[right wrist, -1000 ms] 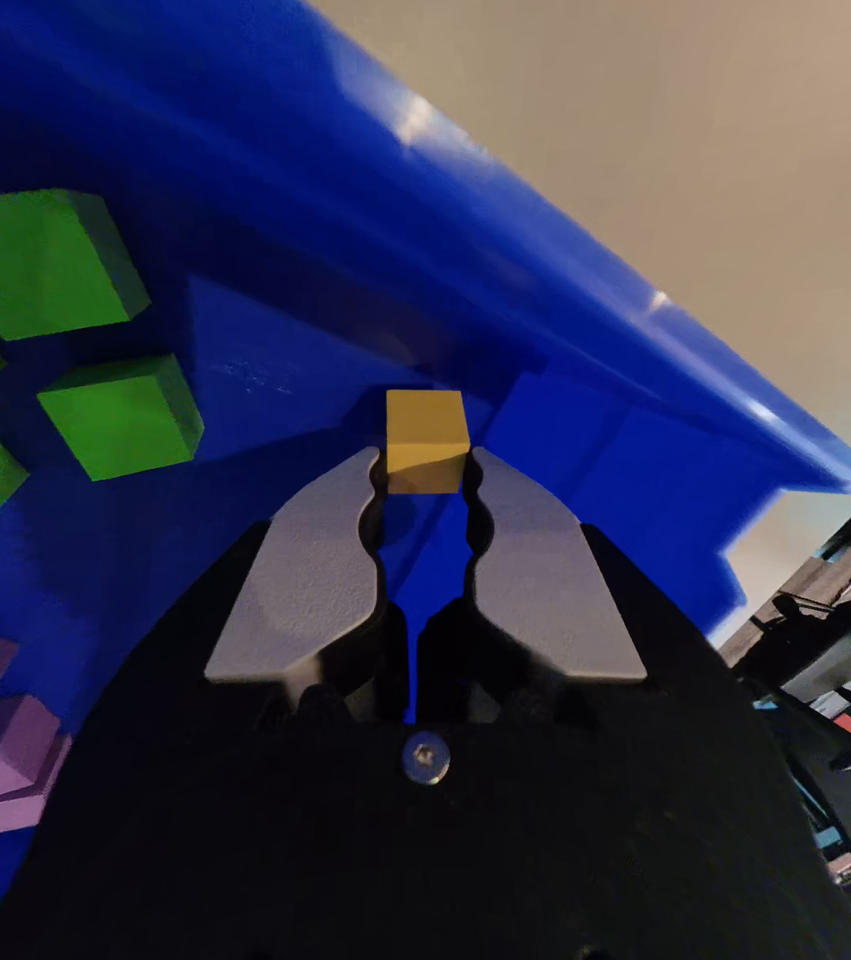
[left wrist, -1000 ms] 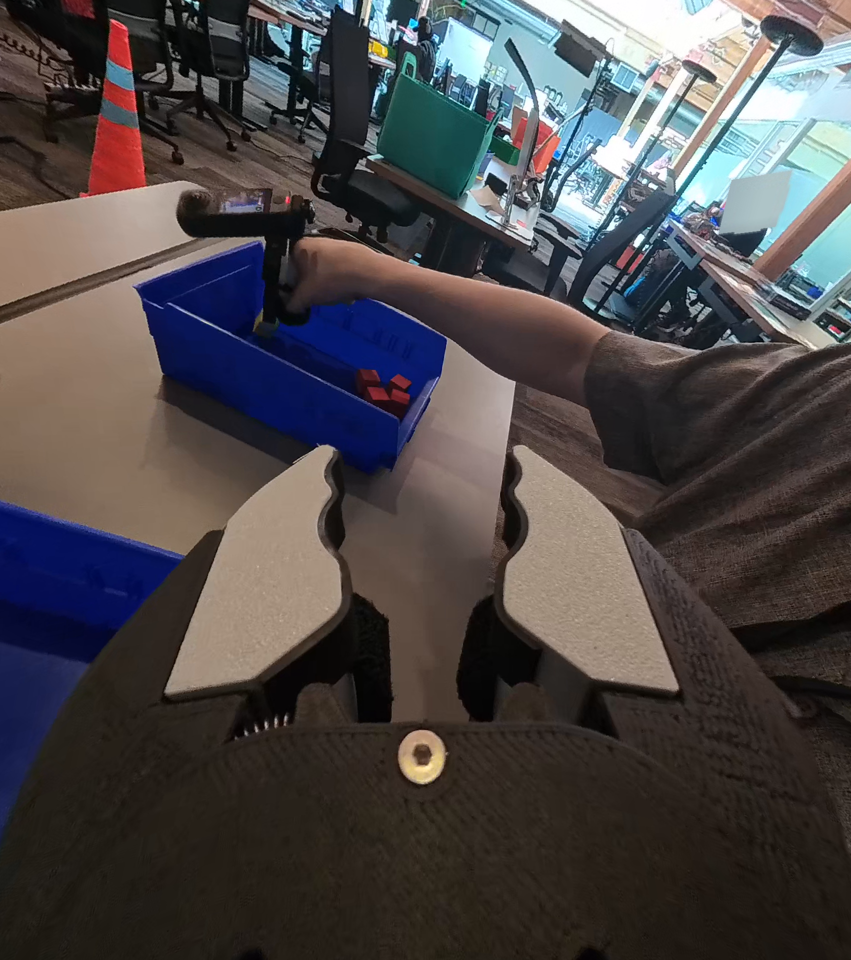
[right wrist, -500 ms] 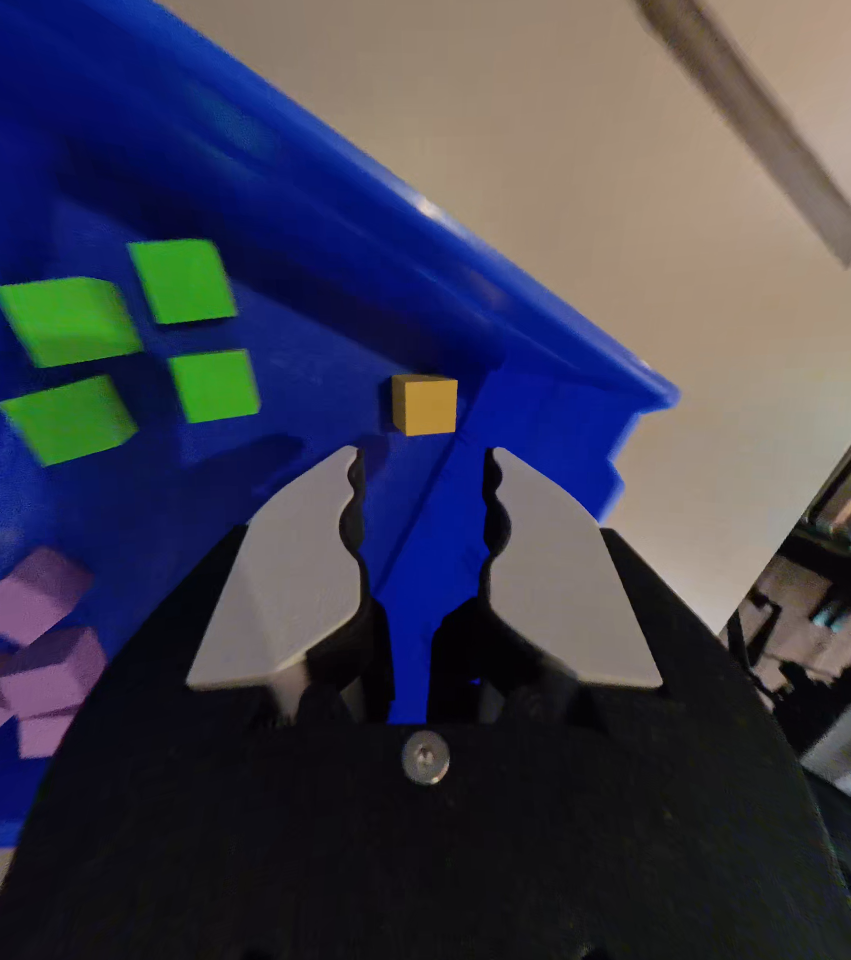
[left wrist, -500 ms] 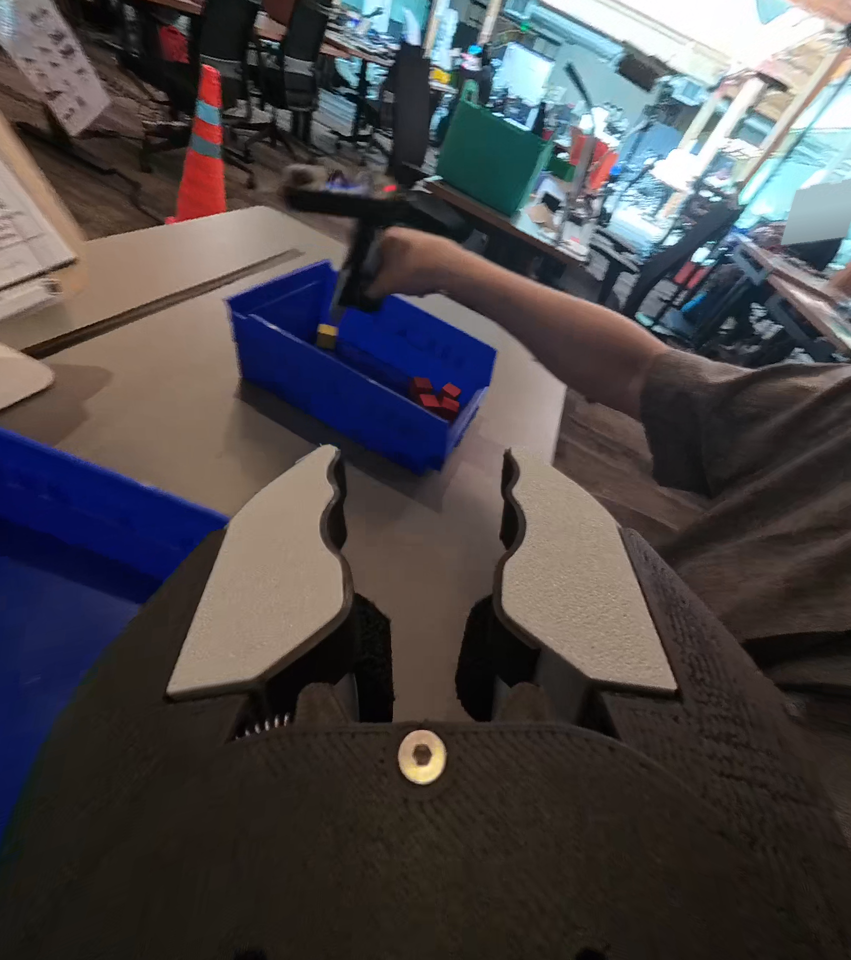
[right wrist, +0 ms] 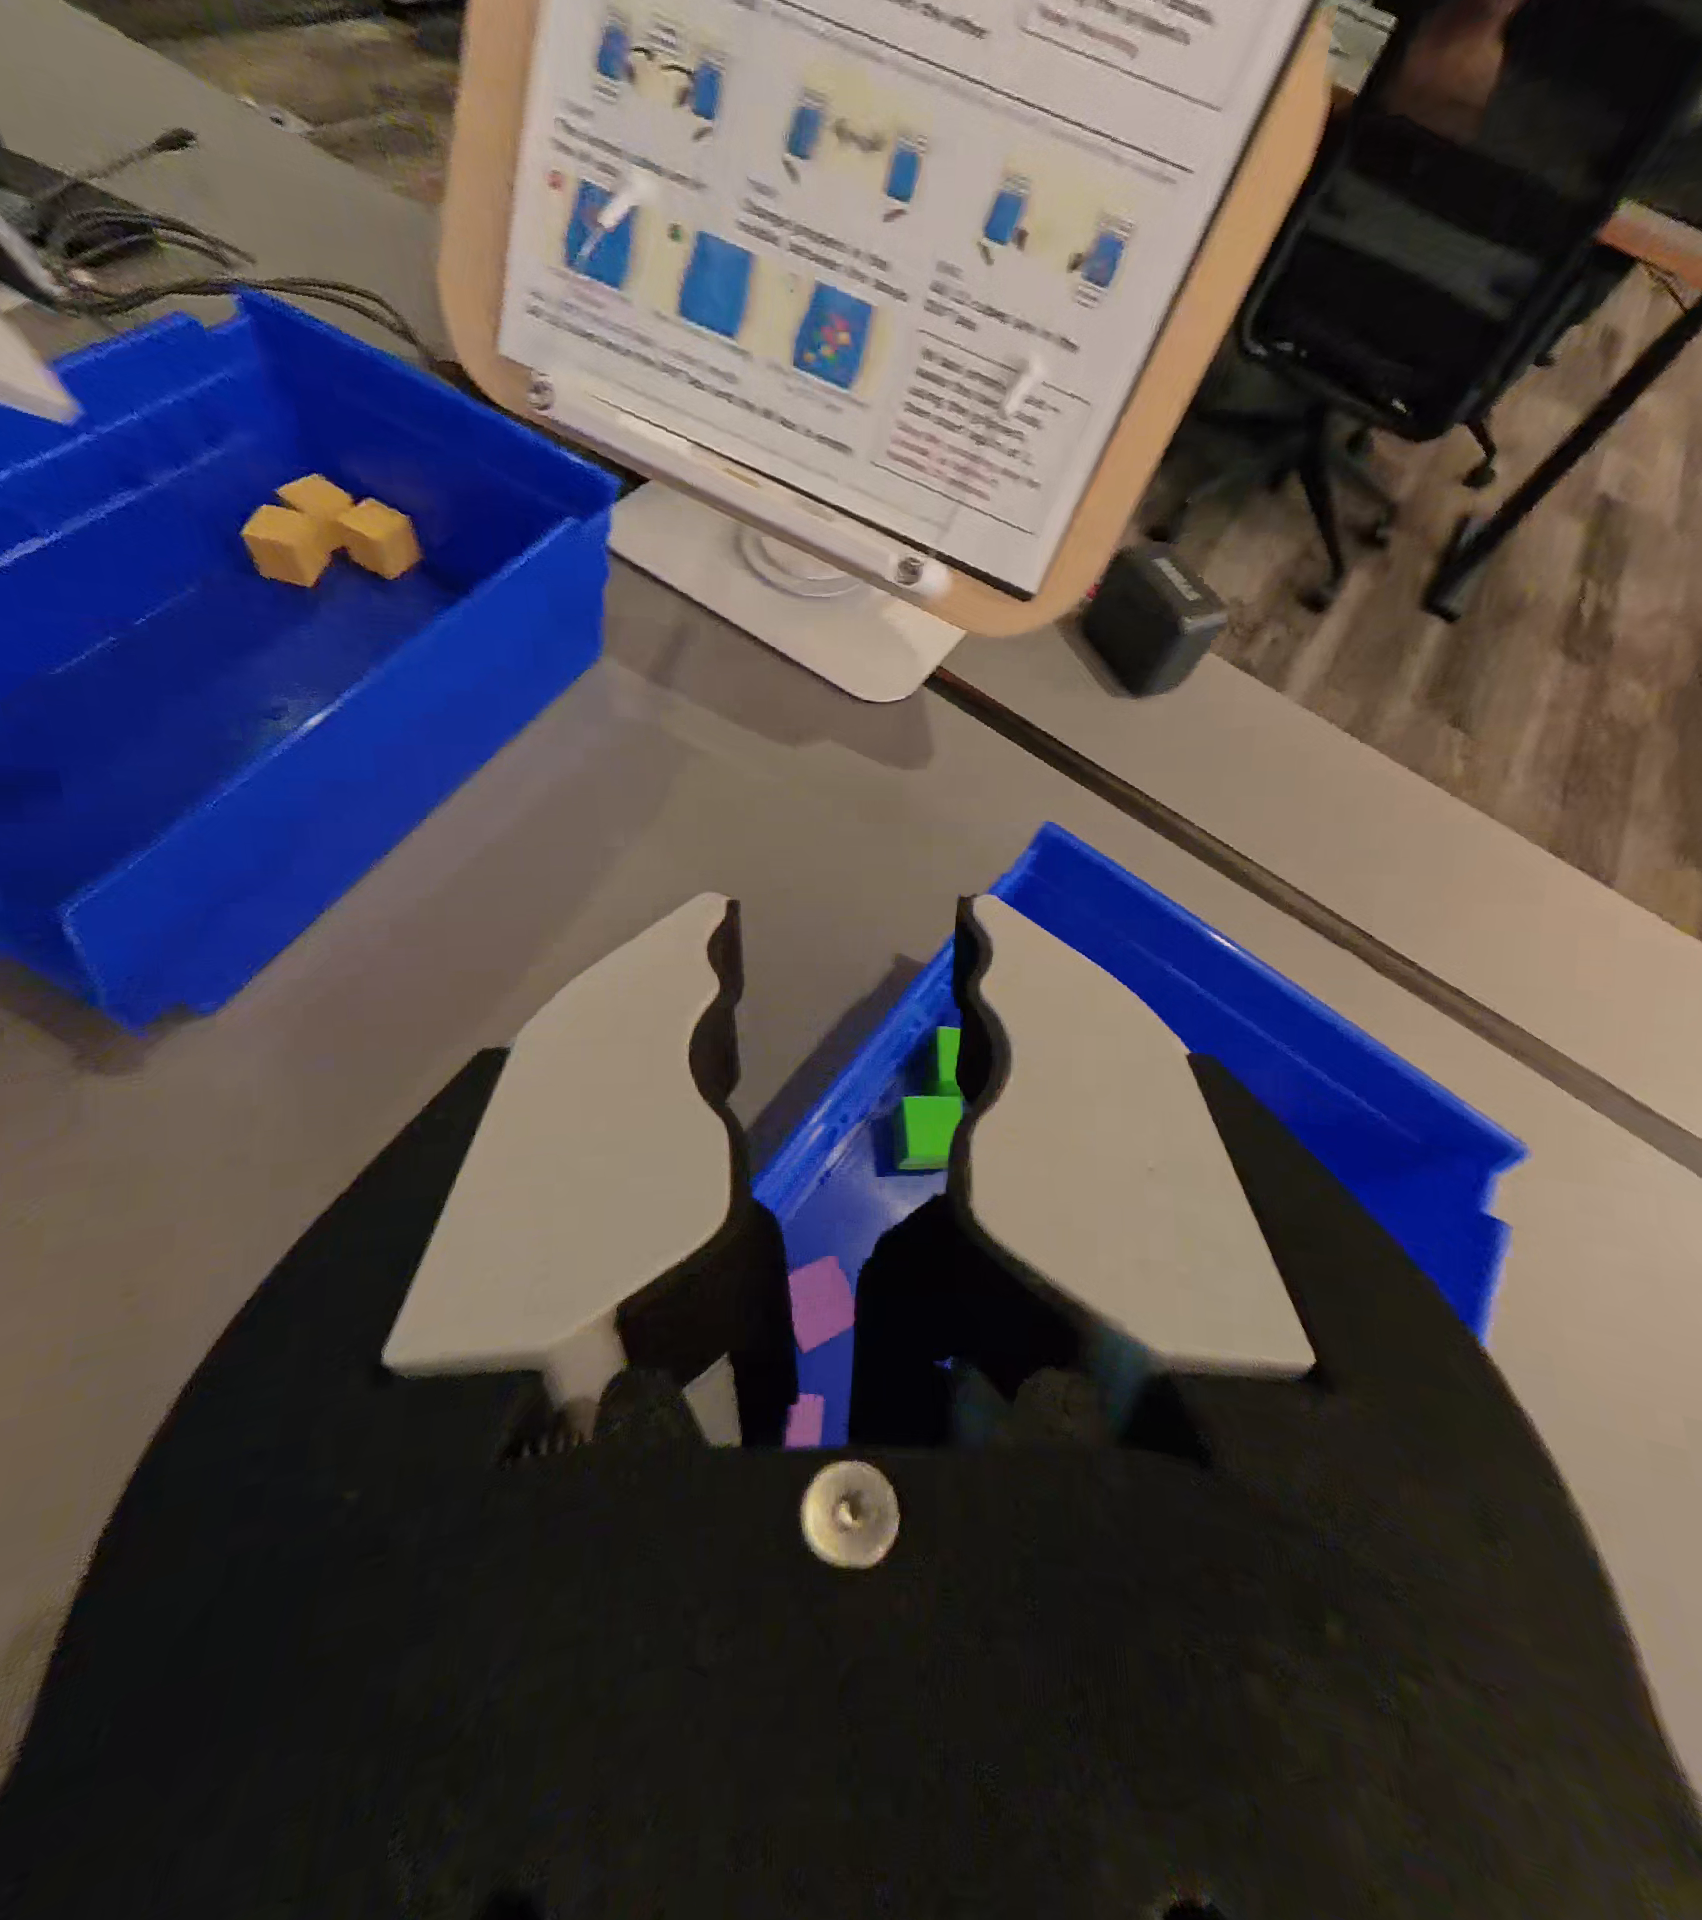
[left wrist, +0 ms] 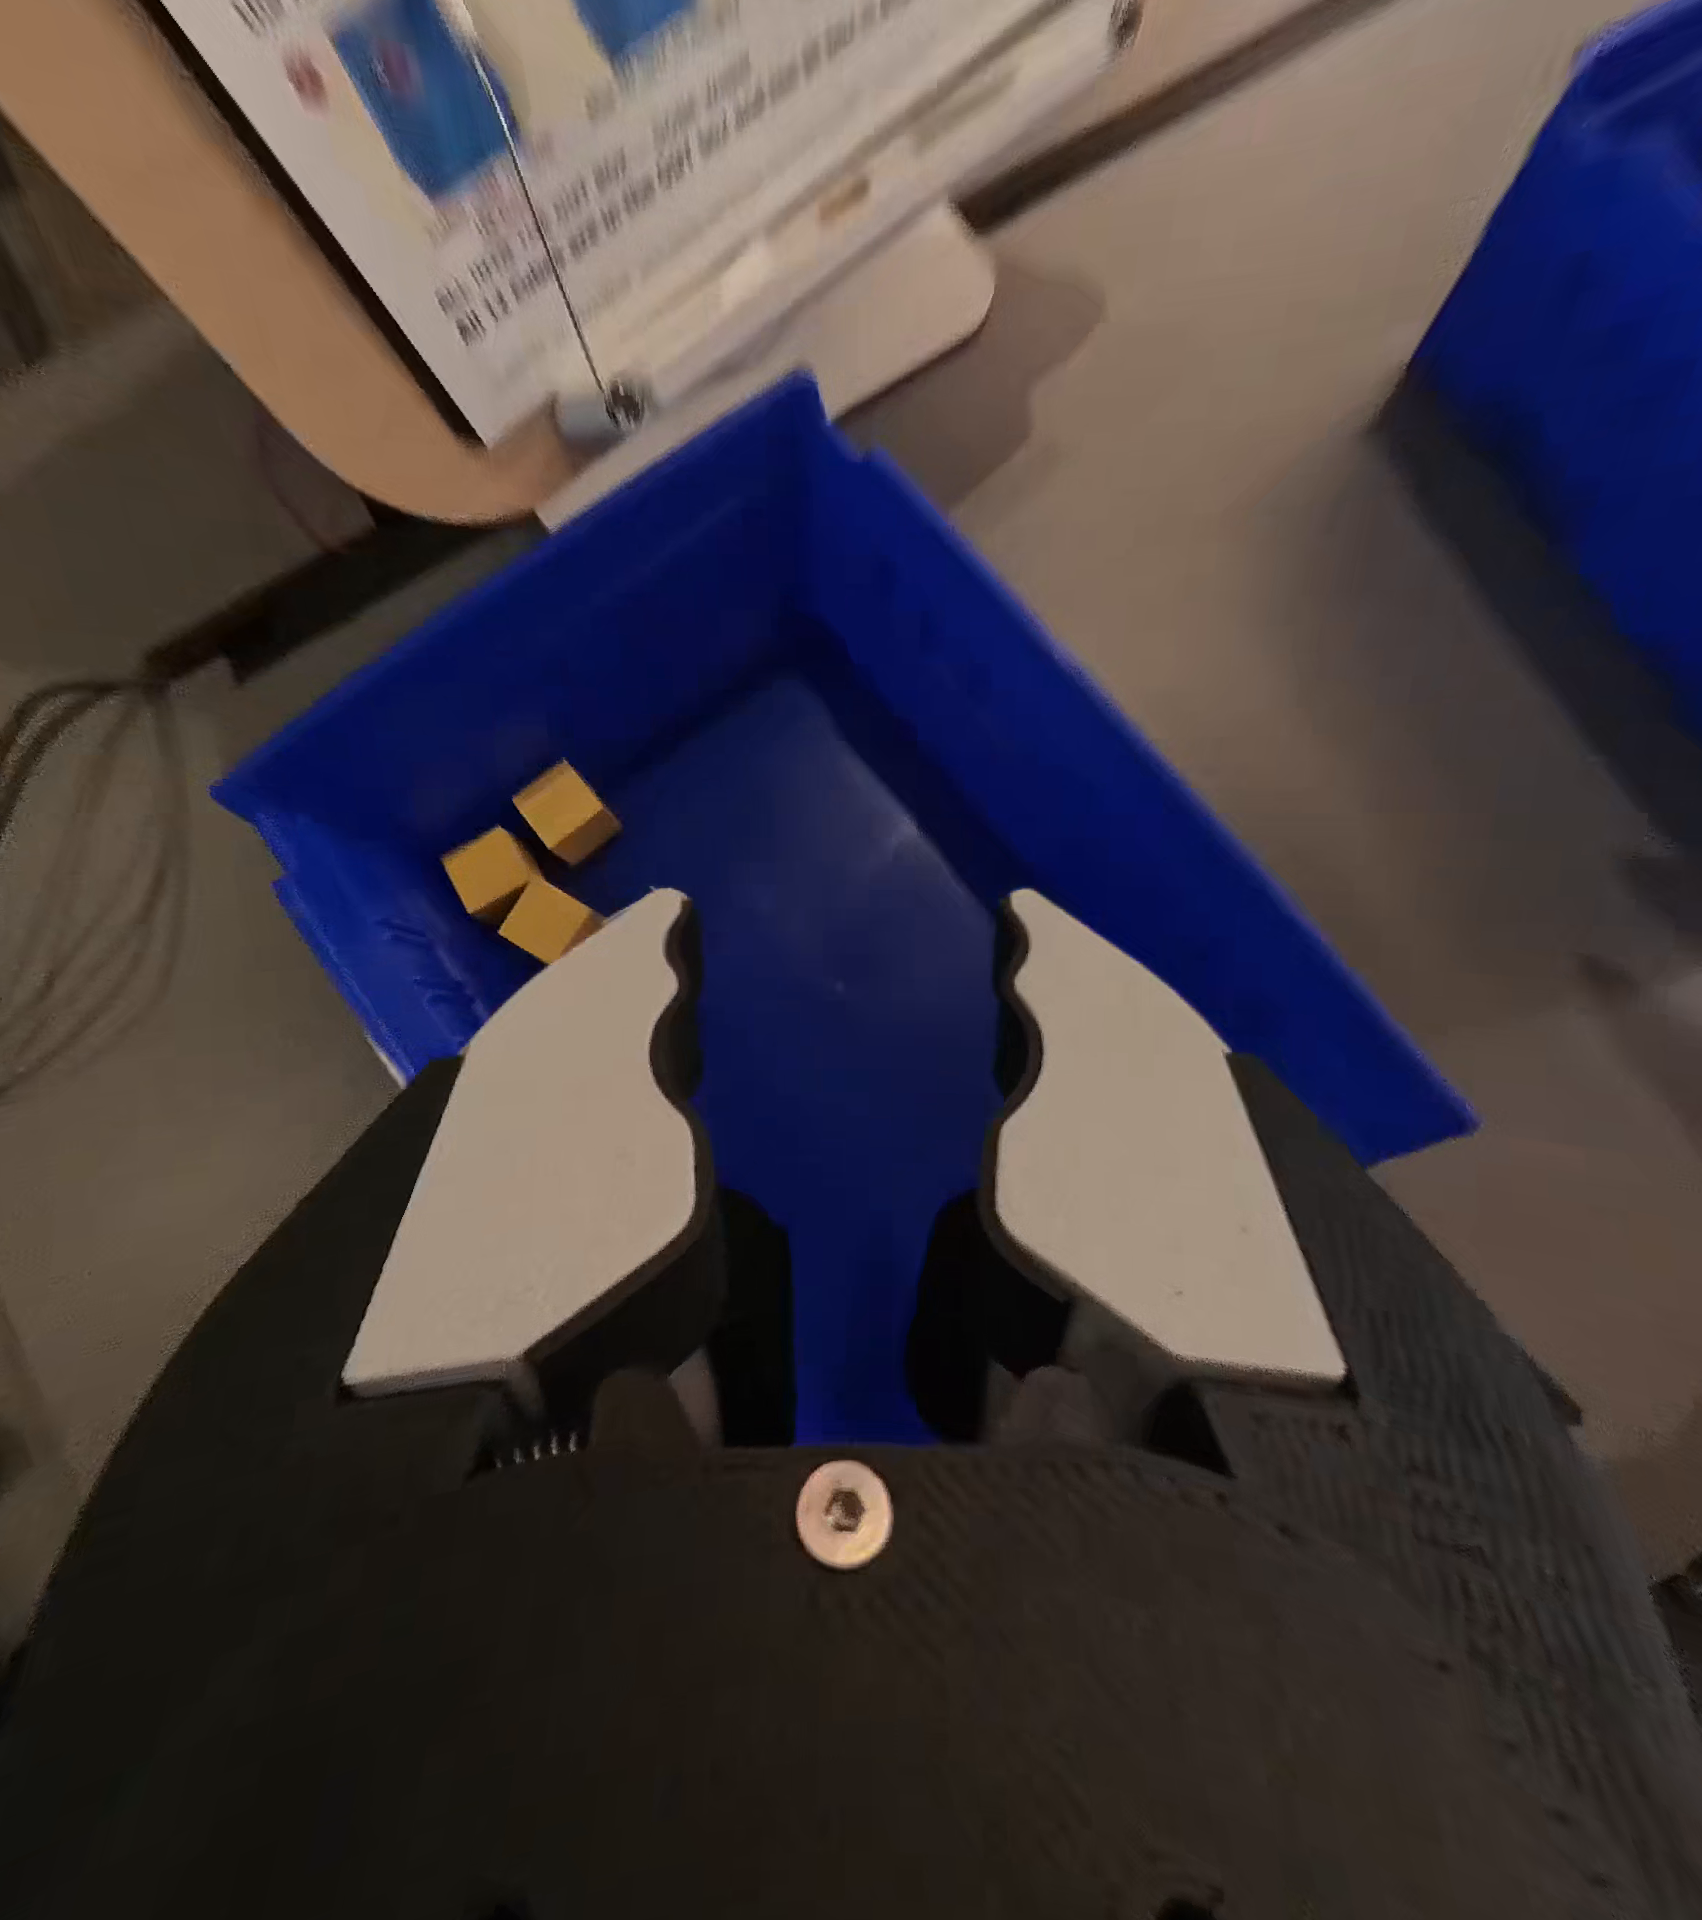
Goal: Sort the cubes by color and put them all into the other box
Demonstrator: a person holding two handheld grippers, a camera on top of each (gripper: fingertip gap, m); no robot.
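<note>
Now our left gripper [left wrist: 842, 914] hangs over a blue bin [left wrist: 930, 644] whose long side runs away from us toward a paper sign on a stand [left wrist: 618, 156], and its jaws are wide open and hold nothing. Three yellow cubes [left wrist: 530, 862] sit bunched in the bin's far left corner, just past our left fingertip, and most of the bin floor is bare. Our right gripper [right wrist: 847, 914] tilts down over another blue bin [right wrist: 1242, 1008] with green cubes [right wrist: 925, 1127] and purple cubes [right wrist: 819, 1304] inside, jaws open and empty, with bare grey table [right wrist: 722, 790] between the bins.
</note>
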